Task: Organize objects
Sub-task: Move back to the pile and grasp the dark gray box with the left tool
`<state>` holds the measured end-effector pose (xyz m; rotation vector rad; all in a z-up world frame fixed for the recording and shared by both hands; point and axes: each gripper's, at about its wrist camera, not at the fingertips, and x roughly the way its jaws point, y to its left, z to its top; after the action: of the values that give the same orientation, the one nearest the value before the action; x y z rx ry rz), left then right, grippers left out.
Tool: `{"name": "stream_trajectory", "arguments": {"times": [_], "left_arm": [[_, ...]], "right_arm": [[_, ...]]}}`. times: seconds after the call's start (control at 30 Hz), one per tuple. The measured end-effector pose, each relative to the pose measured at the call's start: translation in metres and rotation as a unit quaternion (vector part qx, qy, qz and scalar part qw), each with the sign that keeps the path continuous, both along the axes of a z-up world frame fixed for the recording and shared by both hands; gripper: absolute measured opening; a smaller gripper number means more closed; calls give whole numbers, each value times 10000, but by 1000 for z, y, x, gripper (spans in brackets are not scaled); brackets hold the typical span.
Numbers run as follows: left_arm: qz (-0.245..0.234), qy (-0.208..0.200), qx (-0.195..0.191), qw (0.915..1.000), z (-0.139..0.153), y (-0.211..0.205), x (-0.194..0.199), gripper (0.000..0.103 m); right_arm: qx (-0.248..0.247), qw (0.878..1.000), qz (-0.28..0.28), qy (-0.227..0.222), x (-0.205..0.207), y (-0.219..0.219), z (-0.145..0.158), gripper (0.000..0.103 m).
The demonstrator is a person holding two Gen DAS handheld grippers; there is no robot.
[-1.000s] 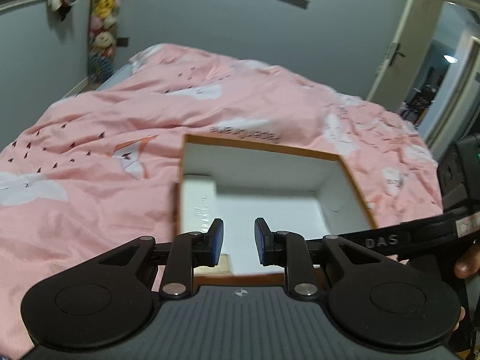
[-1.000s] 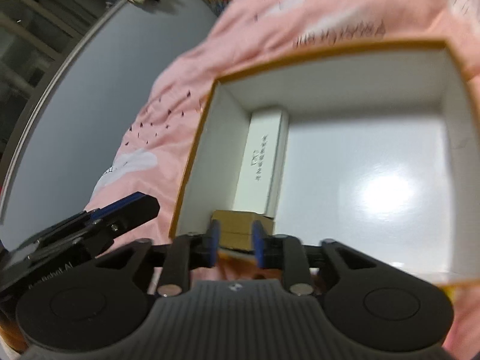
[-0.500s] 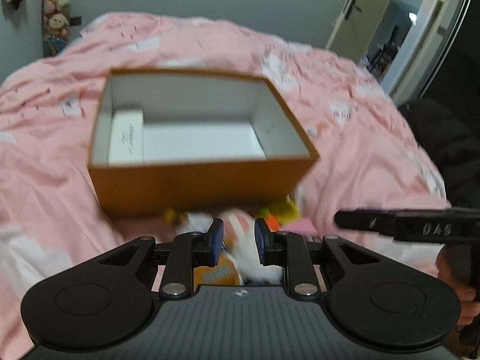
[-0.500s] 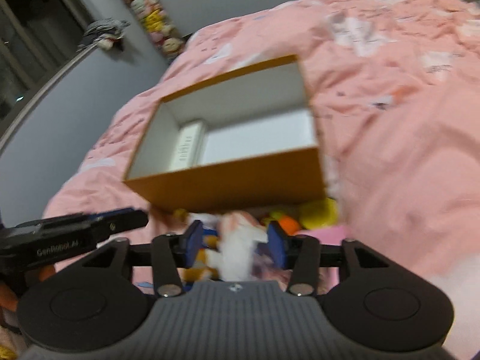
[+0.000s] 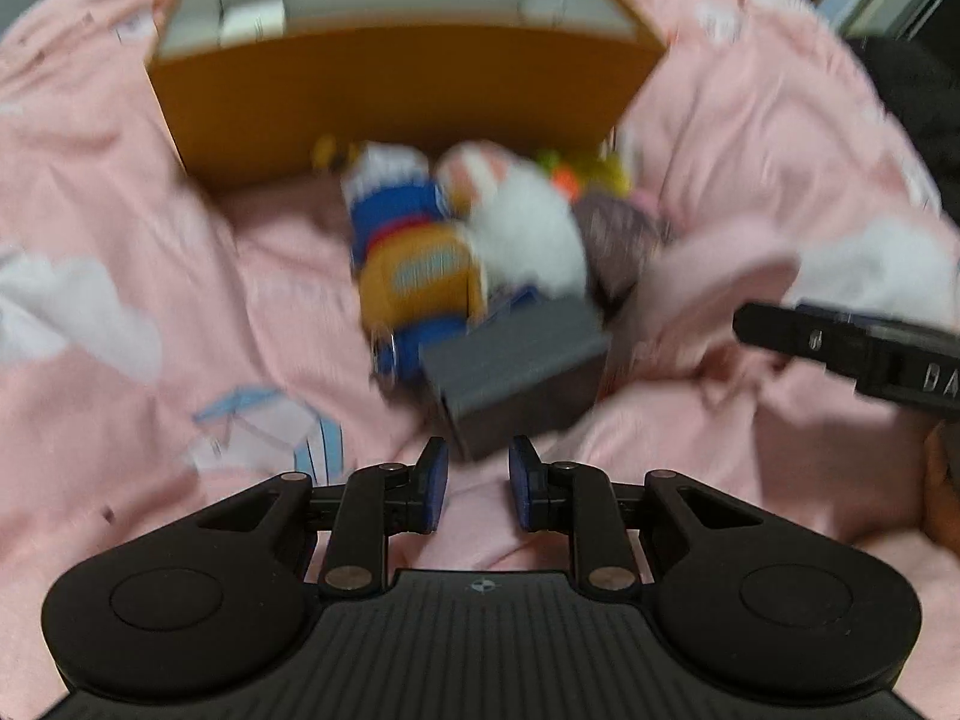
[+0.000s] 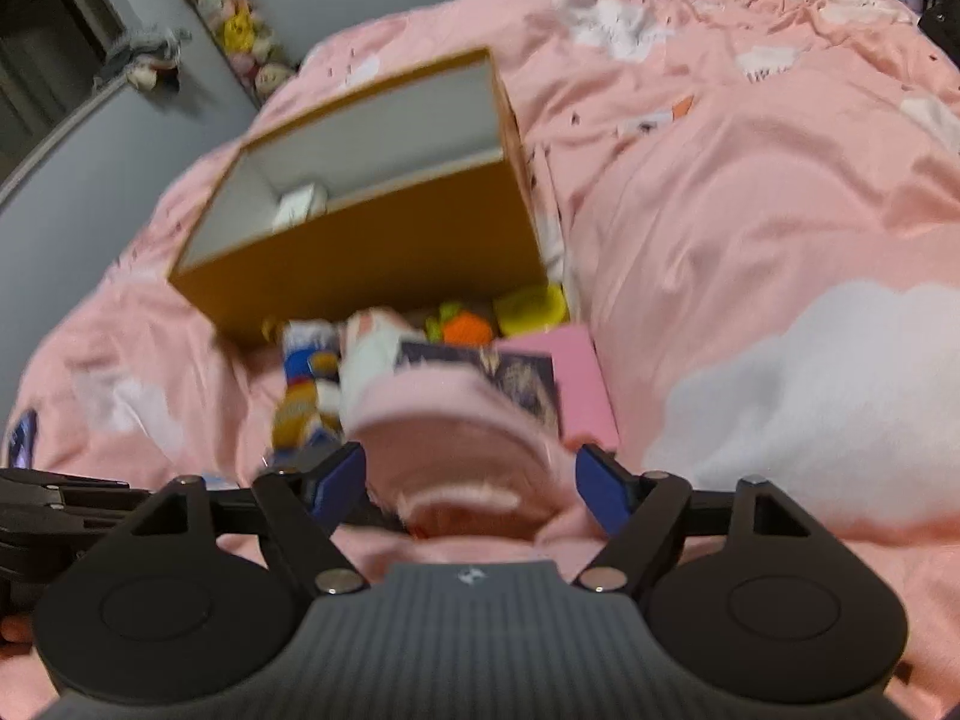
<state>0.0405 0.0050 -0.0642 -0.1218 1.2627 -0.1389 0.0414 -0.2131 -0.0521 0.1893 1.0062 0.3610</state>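
The pink bed (image 6: 750,192) sags in soft folds under the open orange box (image 6: 384,240), so a grab could snag quilt instead of toys. The toy pile (image 5: 468,240) lies just before the box. The right tongs (image 6: 471,483) are opening around a pink fold, unpressed; the left tongs (image 5: 478,483) stand nearly shut, empty, just short of a grey box (image 5: 516,372).

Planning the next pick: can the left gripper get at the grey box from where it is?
Probably yes: the grey box lies just ahead of the left gripper, nothing between, but its jaws are nearly shut and need opening.
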Motion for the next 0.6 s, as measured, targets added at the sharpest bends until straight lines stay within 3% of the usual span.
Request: {"name": "stream_trajectory", "arguments": {"times": [0.17,0.27,0.37,0.6], "left_arm": [[-130,286,194,9993,-18,-7,4,26],[-158,287,193,9993,-16,-7,5,26],[4,147,56,9999,-10,-1,6,26],[112,-426,-110,9990,13,5,9,30]], "right_arm": [[-324,9993,108,134,5,6,-17,73],[-269,9993,241,134,8,8,-23,73],[-175,9994,298,68,10,8,-25,72],[-95,9992,375,-87,8,10,-21,51]]}}
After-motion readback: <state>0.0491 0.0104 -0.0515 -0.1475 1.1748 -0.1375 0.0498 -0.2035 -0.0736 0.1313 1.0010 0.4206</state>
